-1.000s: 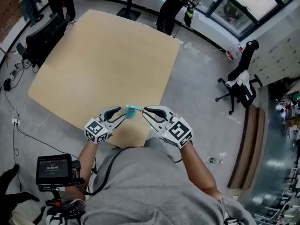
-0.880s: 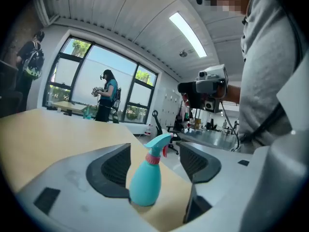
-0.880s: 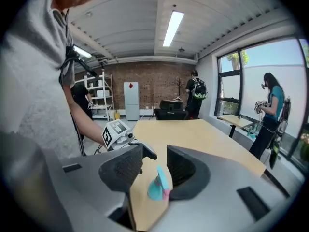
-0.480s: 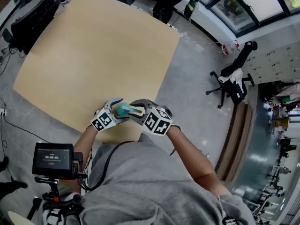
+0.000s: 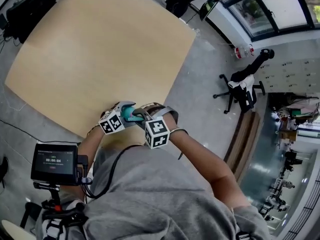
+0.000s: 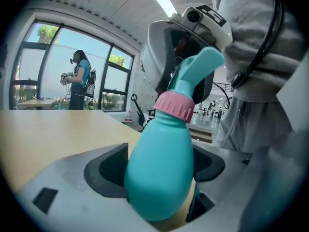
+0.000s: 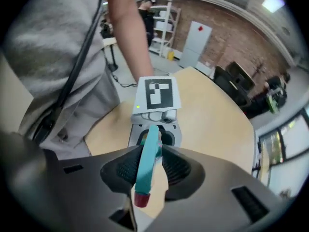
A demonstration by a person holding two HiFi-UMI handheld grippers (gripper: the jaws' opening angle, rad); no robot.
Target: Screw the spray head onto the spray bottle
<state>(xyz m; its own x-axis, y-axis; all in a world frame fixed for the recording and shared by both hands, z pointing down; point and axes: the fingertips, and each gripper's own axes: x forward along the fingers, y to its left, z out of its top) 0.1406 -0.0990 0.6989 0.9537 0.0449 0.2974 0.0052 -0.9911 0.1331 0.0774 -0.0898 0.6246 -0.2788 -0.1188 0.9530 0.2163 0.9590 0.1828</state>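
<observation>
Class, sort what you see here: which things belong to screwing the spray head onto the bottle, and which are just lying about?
Belong to the job:
- bottle
- spray head, sitting on the bottle's neck
- pink collar

Just lying about:
- office chair
- small screen on a stand
- table

It looks like an open-plan lab or office workroom. A large wooden table (image 5: 100, 49) fills the upper left on a grey floor (image 5: 200, 79). A swivel chair (image 5: 240, 86) stands at right, beneath tall windows (image 5: 280, 4). The right gripper view shows a brick wall (image 7: 231, 28) and shelving (image 7: 164, 23) along its top.
</observation>
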